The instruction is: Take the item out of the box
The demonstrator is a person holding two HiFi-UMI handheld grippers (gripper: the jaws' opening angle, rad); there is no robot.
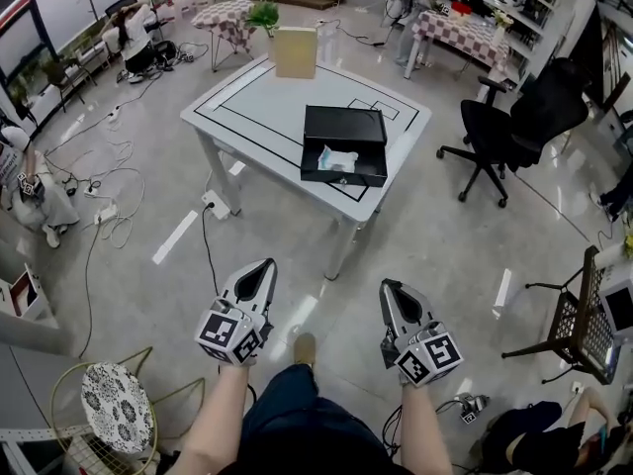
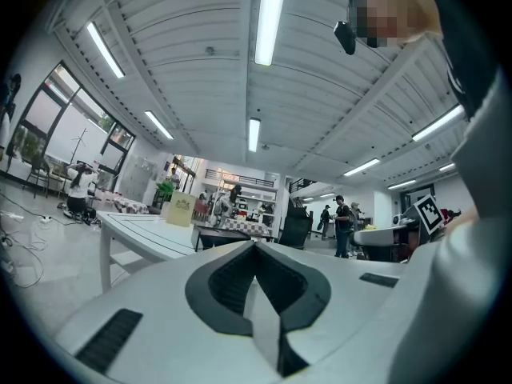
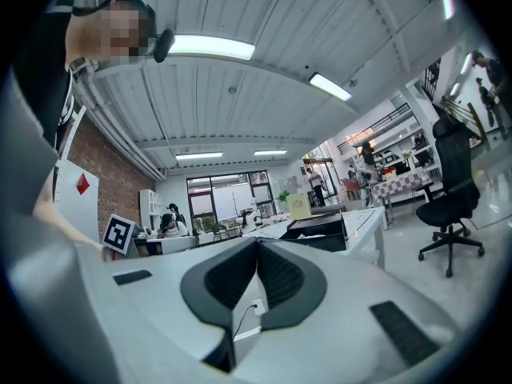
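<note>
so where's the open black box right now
In the head view, the open black box sits up centre on the white table, near its front right edge, with the tan paper bag behind it.

White, black-lined left claw (image 1: 265, 265) and right claw (image 1: 389, 289), square-marker cubes (image 1: 232, 334); dark blue trousers (image 1: 297, 414), tan shoe (image 1: 305, 348).

The right gripper (image 3: 257, 242) is seen with its jaws brought together (tips touching), nothing held between. Beyond, a black box (image 3: 316, 232) is set on a white table (image 3: 366, 221), with an office chair (image 3: 452, 190) well apart at right.
</note>
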